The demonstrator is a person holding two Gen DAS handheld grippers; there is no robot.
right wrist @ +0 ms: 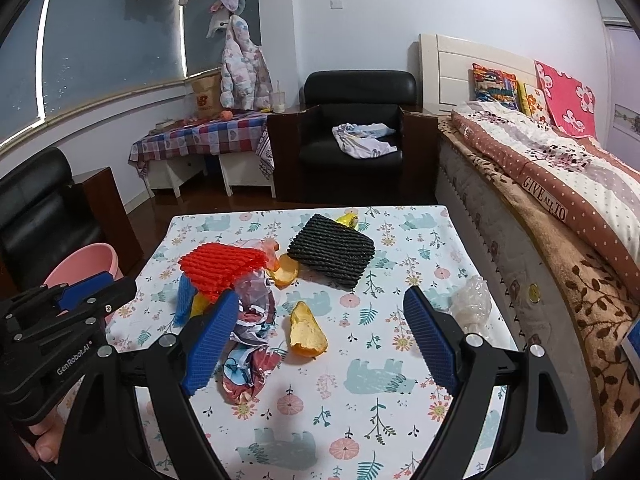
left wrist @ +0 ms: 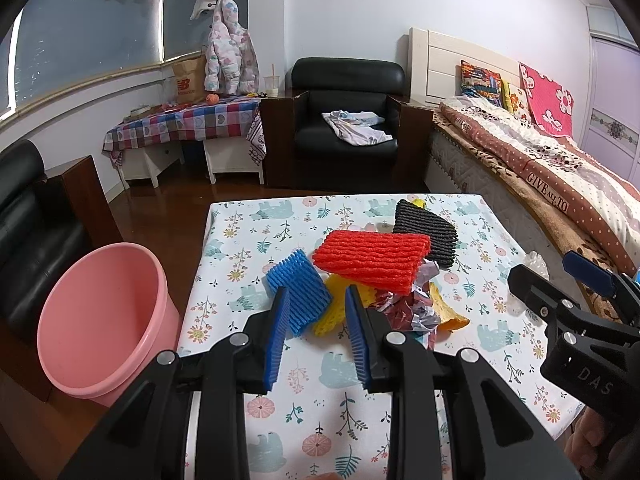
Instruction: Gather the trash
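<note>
Trash lies in a heap on the floral-cloth table (left wrist: 240,240): a red foam net (left wrist: 372,260) on top, a blue foam net (left wrist: 298,288), a yellow foam net (left wrist: 336,312), a black foam net (left wrist: 426,234), crumpled paper (right wrist: 248,320), orange peel (right wrist: 306,332) and clear plastic (right wrist: 472,302). A pink bucket (left wrist: 108,320) stands on the floor left of the table. My left gripper (left wrist: 318,290) hovers open before the blue net, holding nothing. My right gripper (right wrist: 320,292) stands wide open above the peel, with nothing held.
A bed (right wrist: 560,184) runs along the table's right side. A black armchair (left wrist: 344,120) stands behind, a black sofa (left wrist: 28,220) to the left, and a checked-cloth table (left wrist: 180,124) under the window. The floor around the bucket is dark wood.
</note>
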